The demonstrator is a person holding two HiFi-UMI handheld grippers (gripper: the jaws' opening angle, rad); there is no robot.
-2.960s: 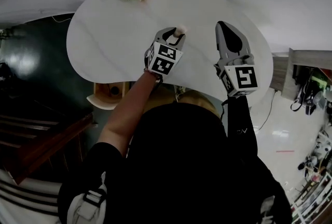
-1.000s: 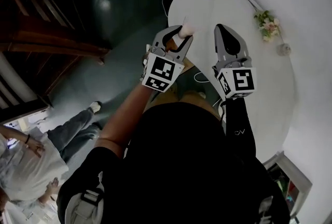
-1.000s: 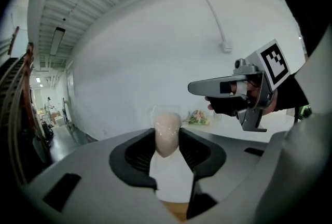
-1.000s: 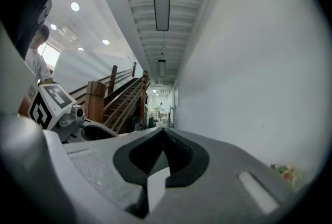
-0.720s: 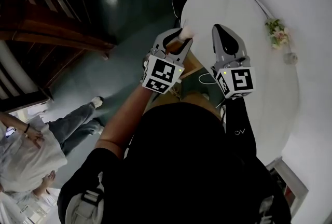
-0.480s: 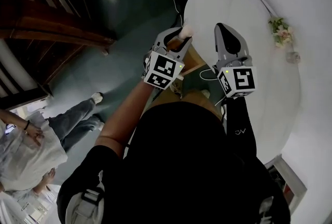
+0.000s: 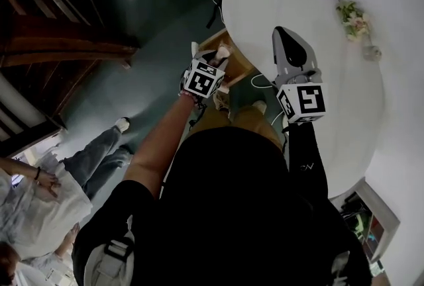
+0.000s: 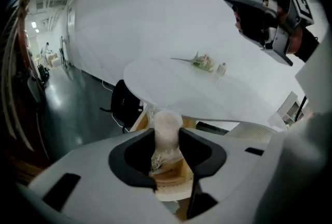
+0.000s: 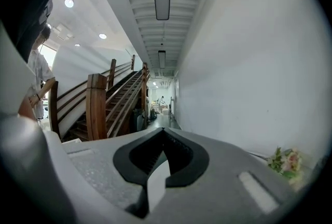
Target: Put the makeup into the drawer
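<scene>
Dark floor and a white oval counter (image 7: 318,26) lie below us. Our left hand-held gripper (image 8: 166,134) pinches a pale pink makeup tube (image 8: 167,120) in clear wrap. The tube's long axis runs out along the jaws, which have just been easing apart with it between them. Directly beneath it we see the open wooden drawer (image 8: 170,181) at the counter's edge, so we judge the drop is straight down. Our right hand-held gripper (image 9: 162,137), jaws together and empty, hovers farther off over the counter.
</scene>
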